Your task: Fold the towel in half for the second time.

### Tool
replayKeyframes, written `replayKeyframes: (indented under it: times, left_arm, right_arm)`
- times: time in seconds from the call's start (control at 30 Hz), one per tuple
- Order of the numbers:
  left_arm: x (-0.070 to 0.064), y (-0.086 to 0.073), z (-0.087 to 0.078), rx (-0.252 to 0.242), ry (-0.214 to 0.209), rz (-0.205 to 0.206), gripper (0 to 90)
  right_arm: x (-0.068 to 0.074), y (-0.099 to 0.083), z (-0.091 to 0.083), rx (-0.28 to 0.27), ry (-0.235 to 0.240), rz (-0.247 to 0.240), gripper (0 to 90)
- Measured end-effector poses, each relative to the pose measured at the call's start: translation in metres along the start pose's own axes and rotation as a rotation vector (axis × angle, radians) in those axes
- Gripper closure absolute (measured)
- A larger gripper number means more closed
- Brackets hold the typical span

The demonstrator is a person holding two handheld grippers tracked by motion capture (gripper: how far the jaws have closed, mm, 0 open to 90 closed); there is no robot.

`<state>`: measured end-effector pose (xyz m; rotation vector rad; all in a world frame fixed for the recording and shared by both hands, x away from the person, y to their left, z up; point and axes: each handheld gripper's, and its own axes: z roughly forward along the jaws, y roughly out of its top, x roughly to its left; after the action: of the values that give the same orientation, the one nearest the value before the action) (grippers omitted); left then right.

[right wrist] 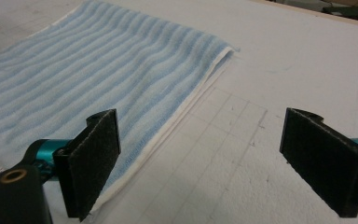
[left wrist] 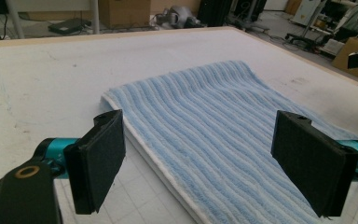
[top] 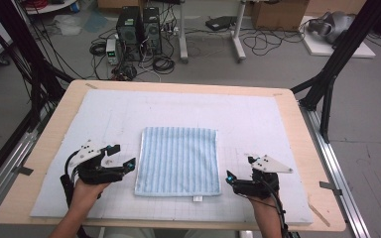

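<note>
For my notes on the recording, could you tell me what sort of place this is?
Probably a robotics lab or workshop: computer towers and tangled cables sit on the floor behind the table, and a black metal frame stands beside it.

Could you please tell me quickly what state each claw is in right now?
Left claw: open, holding nothing, beside the towel.
Right claw: open, holding nothing, beside the towel.

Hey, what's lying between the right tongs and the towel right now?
Nothing: in the high view, a bare strip of white mat separates the right tongs from the towel. The right gripper view shows the same bare gridded mat beside the towel's edge.
</note>
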<state>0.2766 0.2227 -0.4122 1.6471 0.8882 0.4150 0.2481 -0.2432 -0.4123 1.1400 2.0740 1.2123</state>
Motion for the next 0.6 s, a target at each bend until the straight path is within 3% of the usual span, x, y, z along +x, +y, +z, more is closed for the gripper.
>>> replayKeyframes:
  times: [0.37, 0.6]
  left_arm:
    - [0.016, 0.025, 0.013, 0.001, -0.006, 0.019, 18.2]
    - [0.026, 0.039, 0.031, -0.024, -0.003, 0.084, 20.4]
  right_arm:
    - [-0.002, 0.007, 0.012, 0.011, 0.022, 0.000, 11.5]
    - [-0.002, 0.009, 0.014, 0.016, 0.033, 0.001, 11.5]
